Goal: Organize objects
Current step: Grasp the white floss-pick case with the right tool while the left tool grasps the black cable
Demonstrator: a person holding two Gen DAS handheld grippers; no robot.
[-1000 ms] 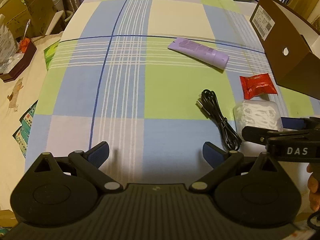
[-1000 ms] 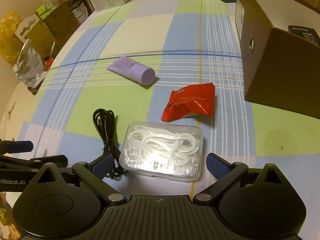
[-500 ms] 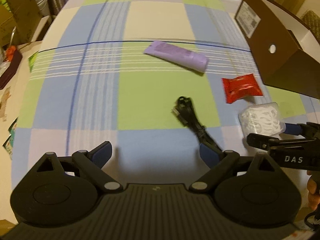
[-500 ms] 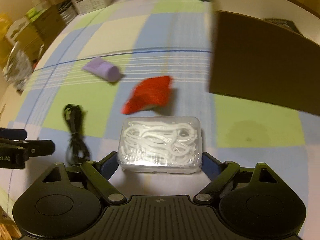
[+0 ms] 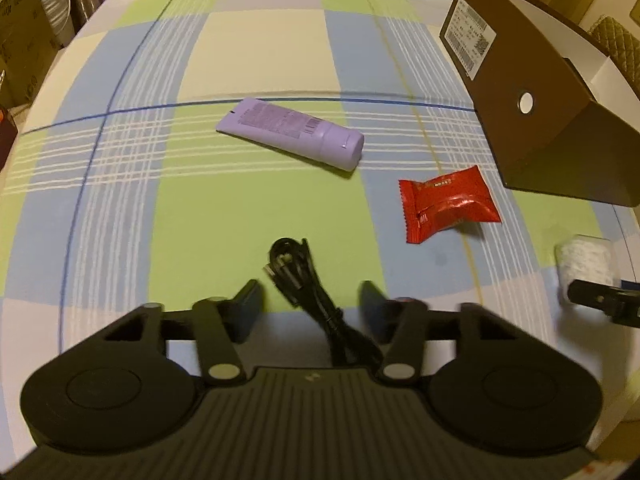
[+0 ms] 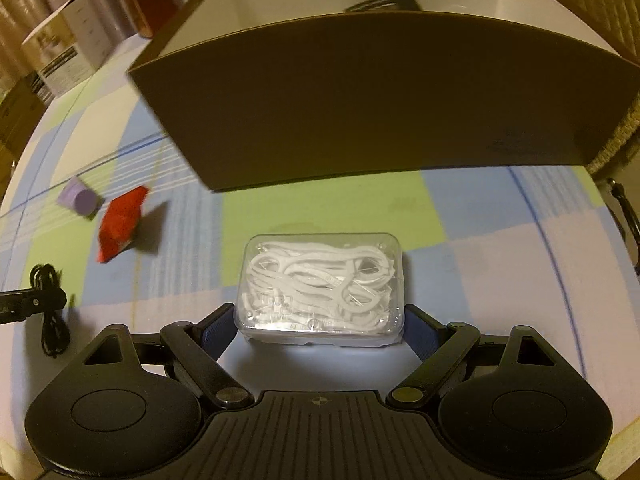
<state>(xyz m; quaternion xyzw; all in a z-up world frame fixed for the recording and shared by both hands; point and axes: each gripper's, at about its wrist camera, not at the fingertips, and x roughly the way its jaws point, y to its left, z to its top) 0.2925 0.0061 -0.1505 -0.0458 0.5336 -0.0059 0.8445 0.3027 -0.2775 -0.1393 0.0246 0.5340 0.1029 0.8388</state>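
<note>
left wrist view: the left tongs (image 5: 310,308) hang low over the counter (image 5: 248,60) with its checked cloth, the two fingers apart and holding nothing; the black cable (image 5: 316,300) lies coiled between them and runs back under the tool; farther ahead lies the purple tube (image 5: 290,133), flat and slanted; to the right of it is the red packet (image 5: 448,202), near the brown cardboard box (image 5: 532,120); at the right edge the floss pick case (image 5: 586,268) shows, blurred, at the tip of the right tongs (image 5: 600,300).

right wrist view: the right tongs (image 6: 320,326) are clamped on the floss pick case (image 6: 322,286), a clear case full of white picks, gripped at its near end; the open brown cardboard box (image 6: 380,92) stands just ahead, a dark thing inside it at the far wall; the red packet (image 6: 120,224), the purple tube (image 6: 78,198) and the black cable (image 6: 50,304) lie at the left.
</note>
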